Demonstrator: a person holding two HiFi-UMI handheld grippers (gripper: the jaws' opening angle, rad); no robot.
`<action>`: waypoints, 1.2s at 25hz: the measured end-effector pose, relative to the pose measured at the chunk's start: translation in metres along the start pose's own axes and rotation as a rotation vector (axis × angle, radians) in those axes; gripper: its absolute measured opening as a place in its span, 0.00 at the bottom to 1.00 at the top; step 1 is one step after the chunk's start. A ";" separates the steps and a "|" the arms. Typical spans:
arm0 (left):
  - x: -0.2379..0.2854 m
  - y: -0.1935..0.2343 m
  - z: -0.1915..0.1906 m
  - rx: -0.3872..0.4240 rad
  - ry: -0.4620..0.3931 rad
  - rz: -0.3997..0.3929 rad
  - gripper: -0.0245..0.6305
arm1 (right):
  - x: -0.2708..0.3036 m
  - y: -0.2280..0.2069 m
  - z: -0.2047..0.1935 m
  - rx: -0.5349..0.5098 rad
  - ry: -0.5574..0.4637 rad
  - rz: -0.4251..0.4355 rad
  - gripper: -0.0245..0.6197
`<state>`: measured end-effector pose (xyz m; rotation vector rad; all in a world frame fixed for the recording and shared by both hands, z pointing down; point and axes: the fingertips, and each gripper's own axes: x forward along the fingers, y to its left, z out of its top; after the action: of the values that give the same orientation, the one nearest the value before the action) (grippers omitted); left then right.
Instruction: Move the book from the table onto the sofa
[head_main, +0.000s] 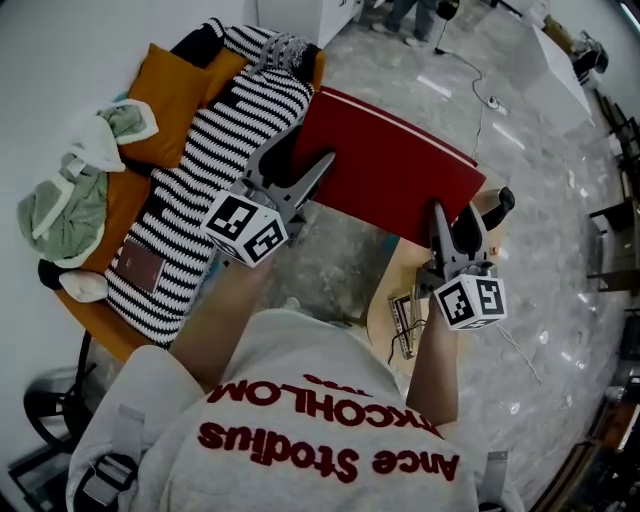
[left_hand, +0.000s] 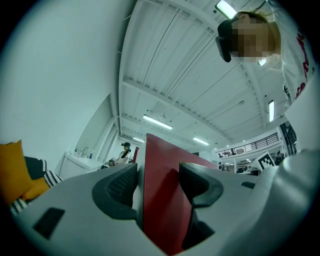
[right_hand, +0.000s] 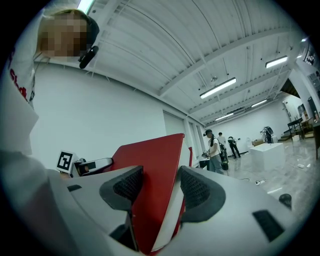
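Note:
A large red book (head_main: 395, 165) is carried in the air between both grippers, over the floor gap between the sofa and the round table. My left gripper (head_main: 305, 185) is shut on its near left edge, and the red cover (left_hand: 162, 195) fills the space between the pads. My right gripper (head_main: 450, 232) is shut on the near right edge; there the cover and white page block (right_hand: 160, 190) sit clamped between its pads. The orange sofa (head_main: 120, 205) lies at the left of the head view, draped with a black-and-white striped blanket (head_main: 215, 150).
On the sofa lie orange cushions (head_main: 170, 100), a green and white garment (head_main: 70, 200) and a small brown booklet (head_main: 140, 265). A round wooden table (head_main: 400, 290) with a wire holder (head_main: 405, 320) is below the right gripper. Marble floor, cables and people at the back.

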<state>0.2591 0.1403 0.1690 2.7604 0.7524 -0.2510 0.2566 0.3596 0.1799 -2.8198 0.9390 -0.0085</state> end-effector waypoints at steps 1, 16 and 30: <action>-0.004 0.003 0.001 -0.001 -0.002 0.008 0.43 | 0.003 0.004 0.000 -0.001 0.002 0.006 0.44; -0.094 0.089 0.035 0.056 -0.058 0.263 0.43 | 0.099 0.094 -0.026 0.000 0.059 0.267 0.44; -0.239 0.161 0.069 0.129 -0.111 0.626 0.43 | 0.187 0.238 -0.072 0.030 0.147 0.621 0.44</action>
<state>0.1326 -0.1261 0.1938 2.9029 -0.1750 -0.3218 0.2614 0.0495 0.2032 -2.4033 1.7832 -0.1490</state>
